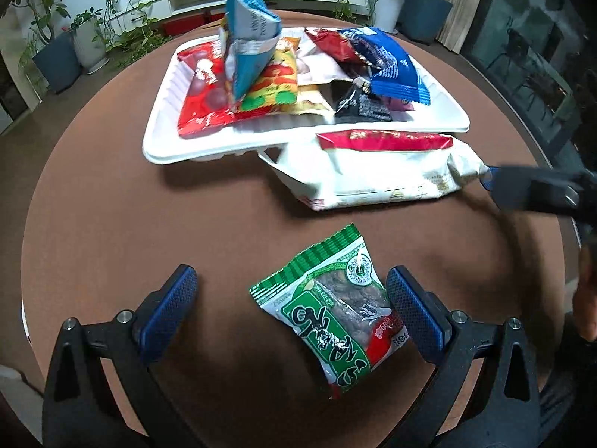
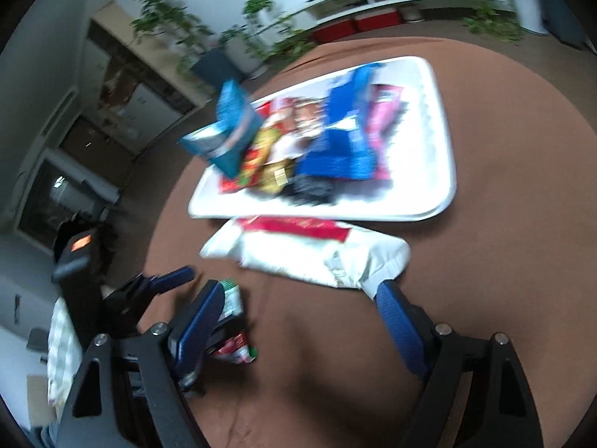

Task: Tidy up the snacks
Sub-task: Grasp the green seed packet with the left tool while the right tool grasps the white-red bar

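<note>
From the left wrist view, the left gripper (image 1: pixel 291 298) is hanging over the round brown table (image 1: pixel 112 205) with its blue pads spread wide apart, and a green snack packet (image 1: pixel 332 310) is lying flat on the table between them; the right pad is sitting just beside the packet's edge, gripping nothing. Beyond it, a large white bag (image 1: pixel 377 171) is lying against the near rim of a white tray (image 1: pixel 164 119) piled with snack packets, a light-blue one (image 1: pixel 250 44) standing up on the heap. The right gripper (image 1: pixel 492 181) is reaching toward the white bag's end.

From the right wrist view, blurred, the right gripper (image 2: pixel 298 295) is standing wide apart, its right pad just at the white bag's (image 2: pixel 317 257) crimped end, nothing clamped. The left gripper (image 2: pixel 175 280) is showing beside the green packet (image 2: pixel 233 298).
</note>
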Demonstrator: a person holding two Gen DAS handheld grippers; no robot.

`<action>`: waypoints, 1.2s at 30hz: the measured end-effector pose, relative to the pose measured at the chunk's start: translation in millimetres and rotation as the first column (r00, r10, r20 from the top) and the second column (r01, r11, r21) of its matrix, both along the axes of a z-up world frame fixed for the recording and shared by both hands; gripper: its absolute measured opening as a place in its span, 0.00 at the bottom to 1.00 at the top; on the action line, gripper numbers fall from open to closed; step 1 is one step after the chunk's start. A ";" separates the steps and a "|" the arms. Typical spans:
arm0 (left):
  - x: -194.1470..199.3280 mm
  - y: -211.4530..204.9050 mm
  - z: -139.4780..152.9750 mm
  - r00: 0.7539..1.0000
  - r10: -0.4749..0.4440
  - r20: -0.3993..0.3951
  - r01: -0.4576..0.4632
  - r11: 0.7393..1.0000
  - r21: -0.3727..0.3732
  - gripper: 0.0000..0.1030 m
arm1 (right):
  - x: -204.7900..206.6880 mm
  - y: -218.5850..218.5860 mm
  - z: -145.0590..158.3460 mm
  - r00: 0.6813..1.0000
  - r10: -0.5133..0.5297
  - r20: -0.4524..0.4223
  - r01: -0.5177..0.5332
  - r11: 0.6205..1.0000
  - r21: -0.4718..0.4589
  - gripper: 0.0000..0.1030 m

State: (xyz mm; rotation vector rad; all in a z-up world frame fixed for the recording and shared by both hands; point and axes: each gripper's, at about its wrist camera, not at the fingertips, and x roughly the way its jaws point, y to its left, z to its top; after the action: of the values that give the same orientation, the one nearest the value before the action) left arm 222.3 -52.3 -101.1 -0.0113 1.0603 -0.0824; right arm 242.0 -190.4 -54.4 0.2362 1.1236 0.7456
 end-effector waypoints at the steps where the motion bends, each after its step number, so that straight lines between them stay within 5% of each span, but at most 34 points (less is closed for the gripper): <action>1: -2.6 1.5 0.2 1.000 -0.005 0.001 0.005 1.000 -0.001 1.00 | -4.6 3.1 1.0 1.000 0.019 -0.003 -0.019 1.000 0.000 0.84; 11: -27.3 20.9 0.2 1.000 -0.011 0.001 0.011 1.000 -0.005 1.00 | -49.7 15.8 22.8 0.987 0.162 0.026 -0.163 0.985 0.054 0.84; 14: -31.5 20.7 1.1 0.999 -0.032 0.004 0.032 0.999 -0.007 0.99 | -51.7 26.3 29.7 0.978 0.177 0.112 -0.172 0.984 -0.055 0.84; 17: -34.8 22.8 3.1 0.999 -0.048 0.007 0.048 0.998 -0.030 0.83 | -46.0 37.4 28.5 0.964 0.211 0.164 -0.184 0.969 -0.163 0.84; 23: -39.6 23.3 5.7 0.998 -0.068 0.006 0.068 0.998 -0.019 0.72 | -21.0 46.8 16.9 0.949 0.256 0.187 -0.207 0.947 -0.247 0.81; 28: -42.6 29.2 9.6 0.997 -0.077 0.012 0.078 0.997 -0.025 0.47 | -7.3 65.7 6.9 0.927 0.329 0.179 -0.260 0.910 -0.324 0.78; 36: -44.0 33.6 11.0 0.992 -0.130 0.006 0.130 0.991 -0.020 0.36 | 5.8 96.3 -2.3 0.896 0.412 0.164 -0.298 0.834 -0.465 0.78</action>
State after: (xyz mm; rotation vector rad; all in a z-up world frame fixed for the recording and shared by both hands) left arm 178.2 -18.7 -90.1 0.0391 1.0545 -0.2110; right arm 247.8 -94.2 -56.7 -0.4531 1.0609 0.8098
